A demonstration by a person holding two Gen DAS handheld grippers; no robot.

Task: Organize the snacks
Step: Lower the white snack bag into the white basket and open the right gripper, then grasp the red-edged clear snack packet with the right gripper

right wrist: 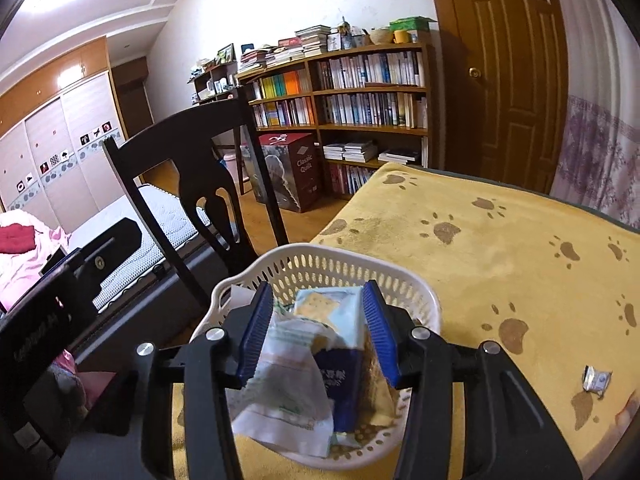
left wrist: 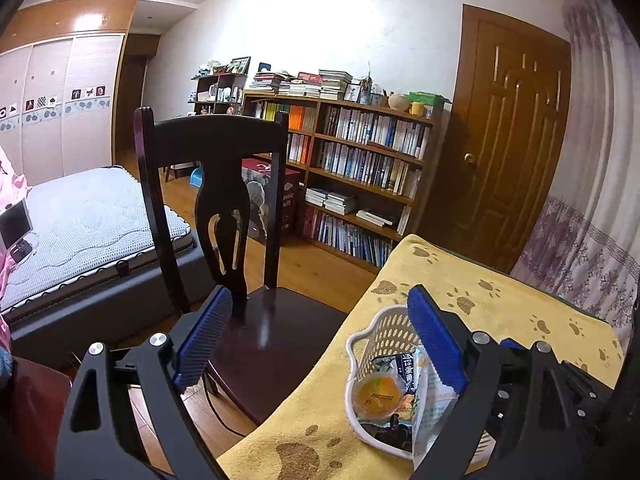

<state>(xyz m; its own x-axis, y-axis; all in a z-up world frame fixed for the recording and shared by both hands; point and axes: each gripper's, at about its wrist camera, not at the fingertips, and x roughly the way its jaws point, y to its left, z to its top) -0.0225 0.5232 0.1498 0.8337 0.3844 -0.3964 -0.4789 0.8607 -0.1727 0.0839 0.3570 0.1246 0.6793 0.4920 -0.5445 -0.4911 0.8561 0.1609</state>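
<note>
A white perforated basket (right wrist: 404, 284) stands near the edge of a yellow paw-print cloth (right wrist: 500, 264). My right gripper (right wrist: 318, 332) is right over it, shut on a bundle of snack packets: a pale blue cracker packet (right wrist: 332, 310), a white-green packet (right wrist: 284, 396) and a dark blue one (right wrist: 340, 384). In the left wrist view the basket (left wrist: 384, 328) holds an orange jelly cup (left wrist: 378, 396) on a dark packet. My left gripper (left wrist: 320, 340) is open and holds nothing, left of the basket and over the chair. A small wrapped candy (right wrist: 597, 382) lies alone on the cloth at the right.
A dark wooden chair (left wrist: 224, 184) stands against the table's left edge, its seat (left wrist: 280, 344) below my left gripper. Behind it are a bed (left wrist: 88, 220), bookshelves (left wrist: 360, 160) and a brown door (left wrist: 512, 140). A curtain (left wrist: 592, 240) hangs at the right.
</note>
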